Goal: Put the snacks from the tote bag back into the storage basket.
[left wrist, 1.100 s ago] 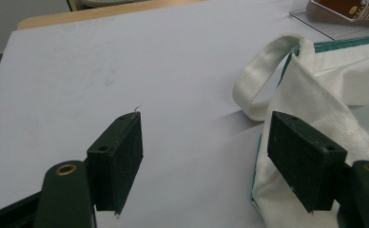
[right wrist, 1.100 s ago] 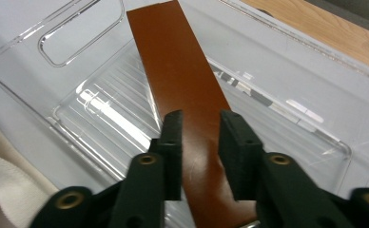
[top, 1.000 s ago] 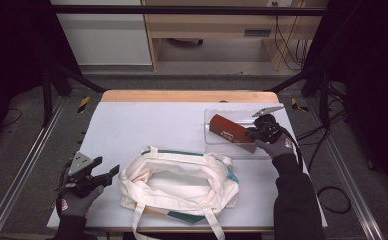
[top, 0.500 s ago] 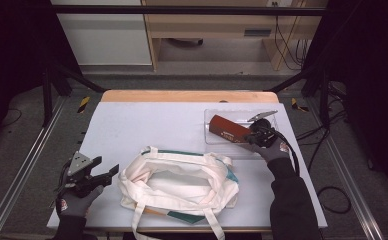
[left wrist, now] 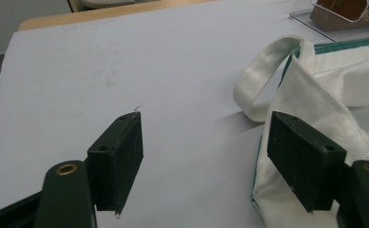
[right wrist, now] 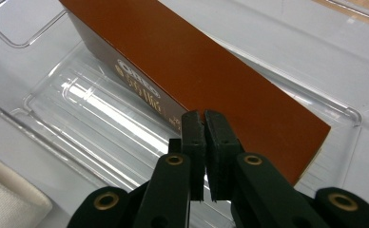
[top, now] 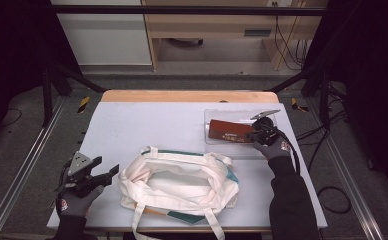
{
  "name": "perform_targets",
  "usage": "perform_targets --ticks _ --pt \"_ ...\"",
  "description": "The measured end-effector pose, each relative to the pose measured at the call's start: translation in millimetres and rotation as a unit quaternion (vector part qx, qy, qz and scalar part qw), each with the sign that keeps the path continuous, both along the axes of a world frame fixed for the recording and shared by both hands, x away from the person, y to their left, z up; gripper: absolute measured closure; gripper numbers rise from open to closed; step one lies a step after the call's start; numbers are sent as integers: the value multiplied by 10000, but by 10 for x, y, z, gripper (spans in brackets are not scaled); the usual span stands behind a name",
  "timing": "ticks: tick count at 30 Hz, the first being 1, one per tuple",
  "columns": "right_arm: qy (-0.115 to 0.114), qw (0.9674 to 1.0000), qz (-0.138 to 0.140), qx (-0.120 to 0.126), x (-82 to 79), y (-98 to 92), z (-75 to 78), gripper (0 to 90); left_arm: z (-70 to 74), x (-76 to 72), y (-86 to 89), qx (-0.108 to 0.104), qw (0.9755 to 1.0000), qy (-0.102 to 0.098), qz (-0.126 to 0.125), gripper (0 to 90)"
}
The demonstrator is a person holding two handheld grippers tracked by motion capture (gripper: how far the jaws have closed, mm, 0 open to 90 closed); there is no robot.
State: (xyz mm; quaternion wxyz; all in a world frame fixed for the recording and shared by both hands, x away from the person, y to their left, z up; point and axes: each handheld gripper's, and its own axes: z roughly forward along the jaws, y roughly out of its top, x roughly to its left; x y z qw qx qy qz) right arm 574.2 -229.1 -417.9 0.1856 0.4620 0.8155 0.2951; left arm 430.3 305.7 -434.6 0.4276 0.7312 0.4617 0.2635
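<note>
While the right gripper (right wrist: 204, 118), jaws pressed together on nothing, sits at the near long edge of the red-brown rectangular carton (right wrist: 211, 71) lying lengthwise in the clear plastic tray (top: 217, 142) beyond the cream canvas tote bag (top: 179, 182), the left gripper (left wrist: 206, 142) hangs spread beside that bag on the pale grey table (top: 147, 120).

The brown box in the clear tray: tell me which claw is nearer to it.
Right. The right claw hangs shut just over the brown box in the clear tray; the left claw is far across the table, beside the white bag.
</note>
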Motion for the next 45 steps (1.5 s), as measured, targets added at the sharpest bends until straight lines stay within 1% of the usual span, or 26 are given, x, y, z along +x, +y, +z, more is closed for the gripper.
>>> perform_targets --ticks 6,10,11,14,16,21,27,35,41,42,43,45 --pt "21 9999 -105 -32 13 -28 -15 872 0 0 1 1 10000 -1 1 273" --pt "-7 9998 -169 -48 15 -47 -10 871 1 -2 0 -2 10000 -6 3 273" --pt "29 9998 -199 -33 15 -51 -8 871 1 -1 1 -2 10000 -3 2 273" --pt "31 9996 -277 -99 21 -72 -15 870 1 -2 1 0 10000 -4 3 273" --pt "47 9994 -336 -96 19 -87 -9 870 2 -2 1 -1 10000 -7 4 273" --pt "13 9991 -409 -128 29 -108 -8 871 2 -3 1 1 10000 -12 6 272" --pt "27 9980 -603 -160 32 -143 -9 868 3 -3 3 1 10000 -10 7 272" --pt "-49 9975 -660 -259 47 -154 -13 855 4 -4 3 1 10000 -15 11 272" --pt "-12 9974 -680 -255 46 -152 -17 836 5 -5 6 -5 10000 -16 13 272" --pt "-26 9974 -675 -270 44 -153 -17 831 6 -6 7 -6 10000 -20 16 272" --pt "-45 9975 -669 -230 32 -151 -9 826 7 -6 8 -7 10000 -20 16 273" --pt "-139 9975 -664 -194 -4 -149 27 804 7 -7 10 -18 10000 -21 29 272"
